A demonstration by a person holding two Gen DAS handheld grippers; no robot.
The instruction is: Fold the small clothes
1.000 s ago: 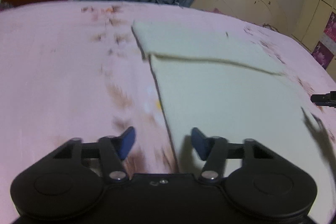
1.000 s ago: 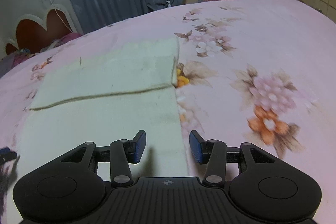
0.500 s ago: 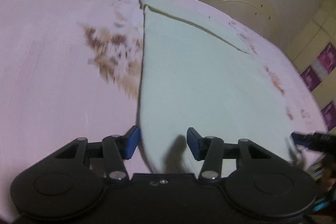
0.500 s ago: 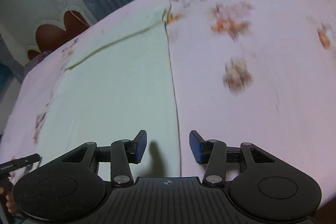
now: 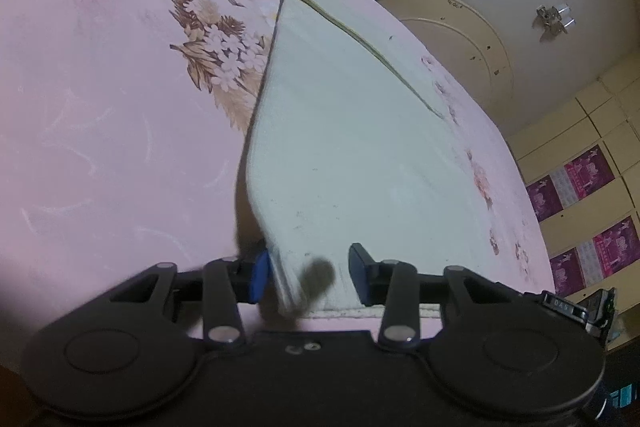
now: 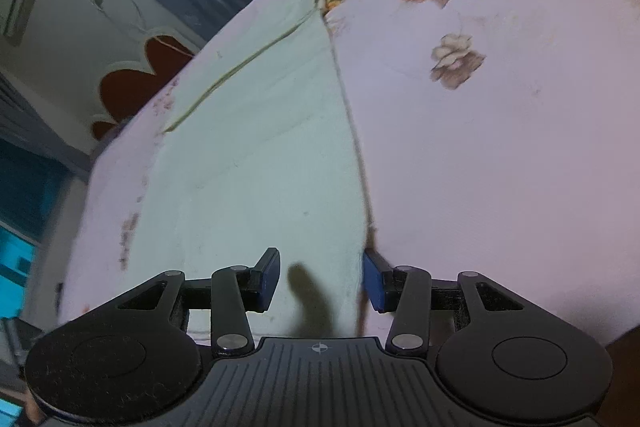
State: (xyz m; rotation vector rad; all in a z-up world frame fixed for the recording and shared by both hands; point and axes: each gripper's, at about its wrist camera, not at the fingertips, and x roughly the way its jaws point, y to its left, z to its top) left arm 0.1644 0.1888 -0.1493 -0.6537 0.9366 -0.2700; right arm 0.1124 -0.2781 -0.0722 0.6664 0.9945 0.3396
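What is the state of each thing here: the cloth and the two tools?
cloth: flat on bed, far end folded over, near left corner lifted.
left tool: has just been closing, lifted corner between the pads.
right tool: open, astride the cloth's near right edge.

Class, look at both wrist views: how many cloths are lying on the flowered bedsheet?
1. A single pale green cloth lies on the pink flowered bedsheet, its far end already folded over. Anything off-frame cannot be counted.
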